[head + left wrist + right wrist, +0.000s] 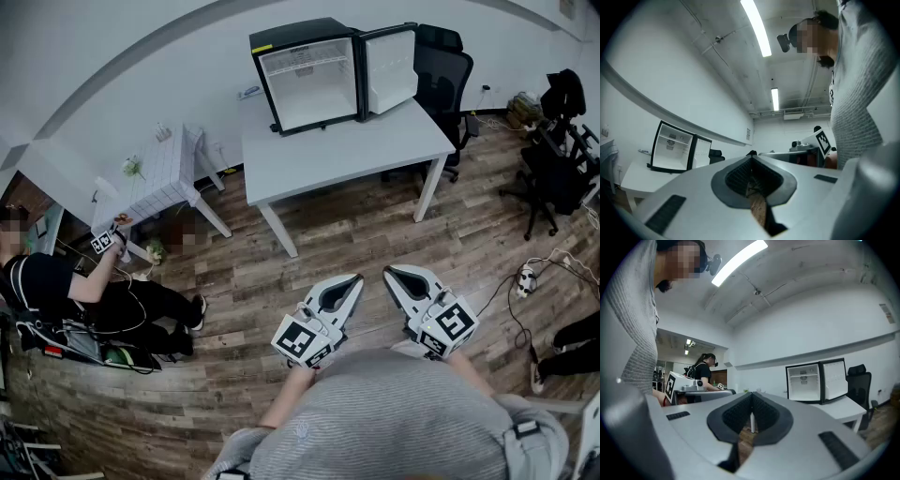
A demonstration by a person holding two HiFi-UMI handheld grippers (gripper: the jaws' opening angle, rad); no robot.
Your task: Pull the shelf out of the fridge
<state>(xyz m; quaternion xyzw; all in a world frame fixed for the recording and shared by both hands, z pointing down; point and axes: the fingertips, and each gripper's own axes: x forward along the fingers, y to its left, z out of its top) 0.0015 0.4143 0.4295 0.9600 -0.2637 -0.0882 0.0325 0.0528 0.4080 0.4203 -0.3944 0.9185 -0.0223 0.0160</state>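
Note:
A small black fridge [309,75] stands on a white table [347,155] at the far side of the room, its door swung open to the right. A thin white shelf [305,67] sits across its upper interior. The fridge also shows in the left gripper view [672,152] and in the right gripper view [806,383]. Both grippers are held close to my body, far from the fridge and over the wooden floor. The left gripper [356,278] [751,157] is shut and holds nothing. The right gripper [389,272] [751,393] is shut and holds nothing too.
A black office chair [450,80] stands right of the table. A small white side table [155,178] is at the left, with a person [94,291] sitting on the floor beside it. More chairs [553,159] and a power strip [525,278] with cables lie at the right.

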